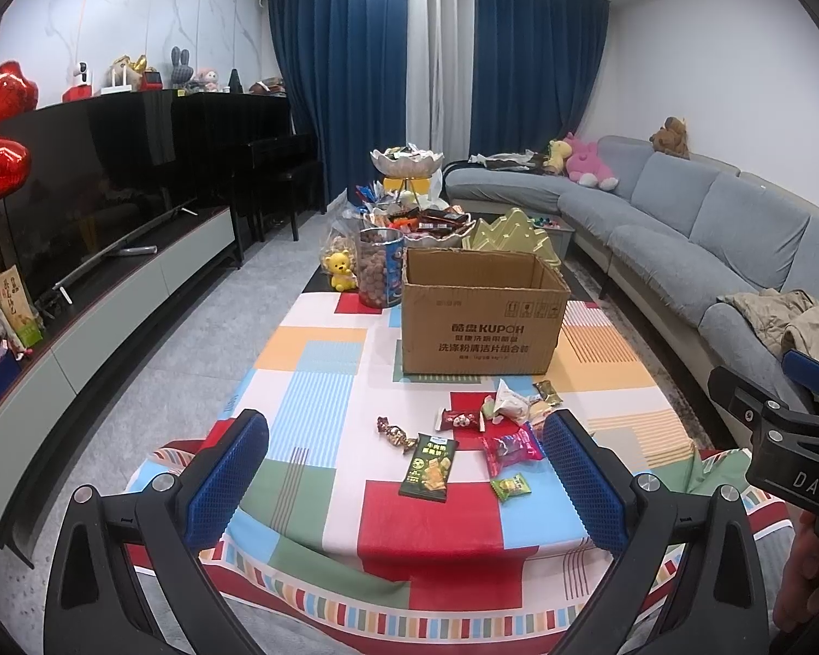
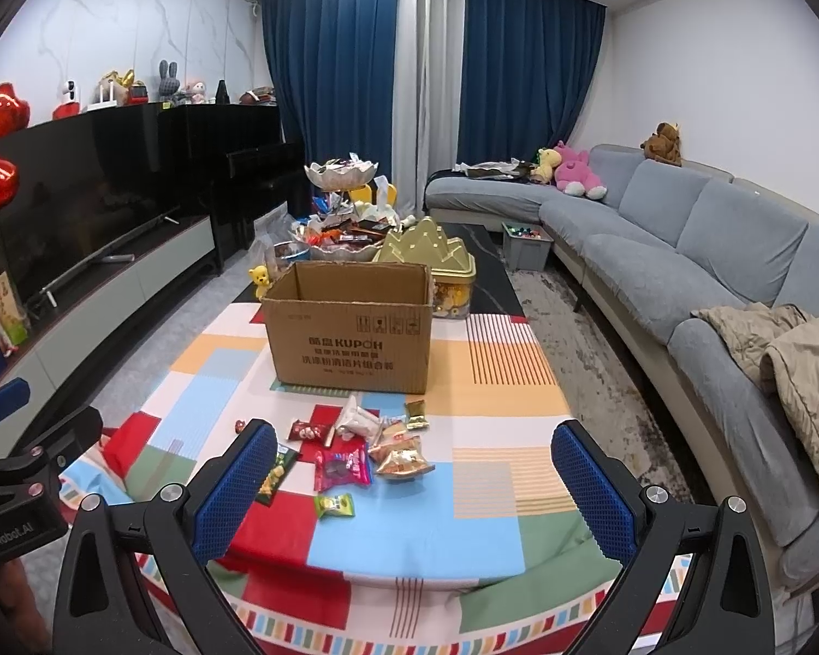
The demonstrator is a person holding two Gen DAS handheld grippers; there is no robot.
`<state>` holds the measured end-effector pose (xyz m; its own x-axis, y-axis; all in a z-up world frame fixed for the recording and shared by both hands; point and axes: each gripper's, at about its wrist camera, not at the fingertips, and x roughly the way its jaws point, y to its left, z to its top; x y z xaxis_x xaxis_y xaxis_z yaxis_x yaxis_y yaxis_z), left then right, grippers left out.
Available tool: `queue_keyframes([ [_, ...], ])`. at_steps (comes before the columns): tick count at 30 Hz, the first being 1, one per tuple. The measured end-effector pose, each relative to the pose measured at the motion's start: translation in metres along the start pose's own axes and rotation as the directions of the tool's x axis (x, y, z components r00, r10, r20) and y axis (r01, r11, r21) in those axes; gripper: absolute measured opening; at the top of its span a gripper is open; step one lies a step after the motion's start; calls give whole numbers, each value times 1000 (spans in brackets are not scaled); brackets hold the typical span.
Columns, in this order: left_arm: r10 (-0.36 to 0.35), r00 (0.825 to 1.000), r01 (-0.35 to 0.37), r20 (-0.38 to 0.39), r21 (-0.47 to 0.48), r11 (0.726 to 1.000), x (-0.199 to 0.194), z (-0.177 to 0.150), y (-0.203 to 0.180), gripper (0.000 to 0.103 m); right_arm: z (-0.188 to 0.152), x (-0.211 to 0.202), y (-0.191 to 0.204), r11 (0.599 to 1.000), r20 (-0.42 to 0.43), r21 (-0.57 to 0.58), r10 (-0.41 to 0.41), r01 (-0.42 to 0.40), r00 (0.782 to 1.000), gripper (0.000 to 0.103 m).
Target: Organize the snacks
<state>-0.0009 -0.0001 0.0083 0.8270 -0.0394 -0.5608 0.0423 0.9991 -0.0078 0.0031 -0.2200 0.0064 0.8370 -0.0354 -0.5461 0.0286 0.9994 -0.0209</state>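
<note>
Both tools hover above the near edge of the desk (image 1: 311, 376), the left tool (image 1: 404, 469) and the right tool (image 2: 414, 483) each spread wide with nothing between the blue pads. Just beyond them lies a loose scatter of snack packets, in front of the one open cardboard box (image 1: 483, 322). I count about nine, though those in the middle overlap: one dark green packet (image 1: 428, 466), one pink packet (image 1: 510, 447), one small green packet (image 1: 512, 487), one twisted foil candy (image 1: 396, 433), one red packet (image 1: 461, 419), and several pale ones. They are likely light, crinkly and slippery, with crushable contents, so pinching a sealed edge gently seems best.
</note>
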Motion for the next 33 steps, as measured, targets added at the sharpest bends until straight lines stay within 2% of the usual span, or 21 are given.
queue_keyframes([
  [28,1,1000,-1,1,2,1000,-1,0,0,102,-1,-1,-1,1000,4,0,1,-1,1000,102],
  [33,5,1000,-5,-3,4,1000,0,1,0,102,18,-3,2,1000,-8,-1,-1,1,1000,102],
])
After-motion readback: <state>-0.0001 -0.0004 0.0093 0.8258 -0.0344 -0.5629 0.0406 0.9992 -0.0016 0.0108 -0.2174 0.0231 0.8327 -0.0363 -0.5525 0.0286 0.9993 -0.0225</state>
